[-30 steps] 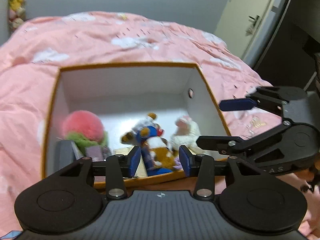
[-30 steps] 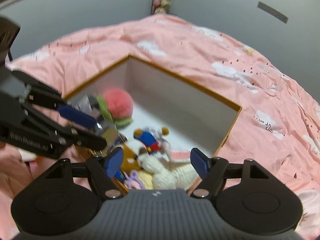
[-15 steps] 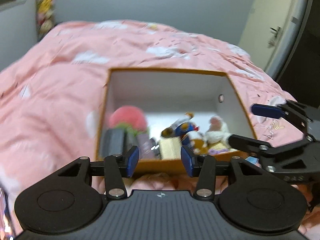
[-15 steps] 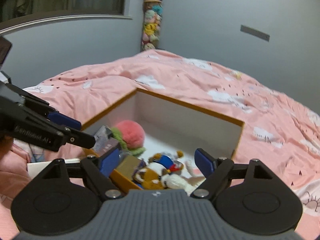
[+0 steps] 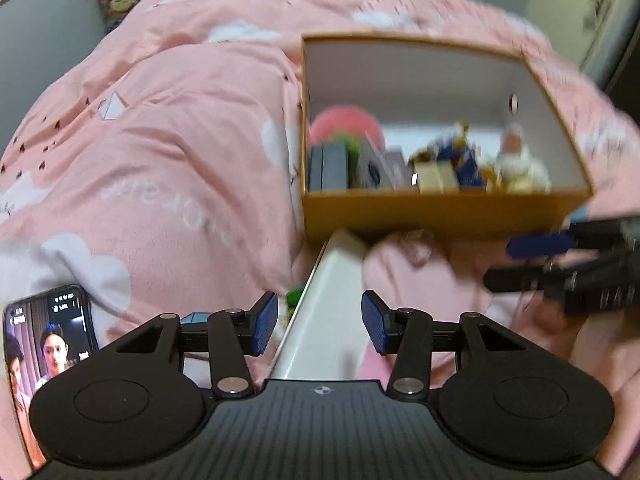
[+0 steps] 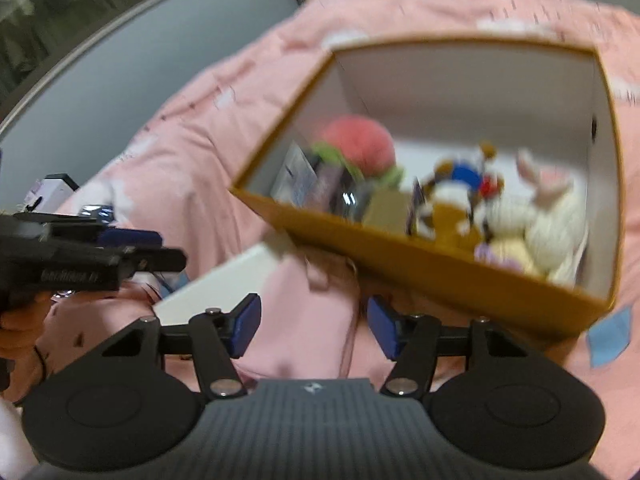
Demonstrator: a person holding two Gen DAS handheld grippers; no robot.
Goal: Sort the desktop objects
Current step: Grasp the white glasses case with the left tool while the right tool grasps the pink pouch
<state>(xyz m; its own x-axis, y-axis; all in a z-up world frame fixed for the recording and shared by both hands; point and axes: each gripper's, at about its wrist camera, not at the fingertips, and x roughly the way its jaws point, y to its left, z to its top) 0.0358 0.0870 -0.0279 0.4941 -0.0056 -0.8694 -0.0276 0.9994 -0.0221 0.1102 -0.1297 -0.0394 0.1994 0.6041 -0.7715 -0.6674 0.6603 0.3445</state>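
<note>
Left gripper (image 5: 319, 329): nearest the lens in the left wrist view; fingers apart, nothing between the pads. A white slab edge (image 5: 334, 276) runs under the gap; whether it is a box lid or a board cannot be told.
Right gripper (image 6: 313, 326): fingers apart and empty over the pink quilt (image 6: 304, 312); its jaws have just been closing, with nothing caught between them.
Phone (image 5: 48, 344): lit screen, lying on the quilt at the left gripper's near left.
Blue note (image 6: 610, 336): small blue square on the quilt, just beside the box's near right corner.
Box (image 5: 440, 208): open, orange outside and white inside, on the bed beyond both grippers.
Contents: pink plush (image 5: 344, 128), dark cases (image 5: 330, 166), blue figure (image 6: 460, 174), white plush (image 6: 556, 224); all inside, crowded toward the near wall.
Step in hand: judged as a search for the next loose item, both grippers empty.
Next move: choose one item outside the box, centre the pads on it, close, lift clear of the near wall.
</note>
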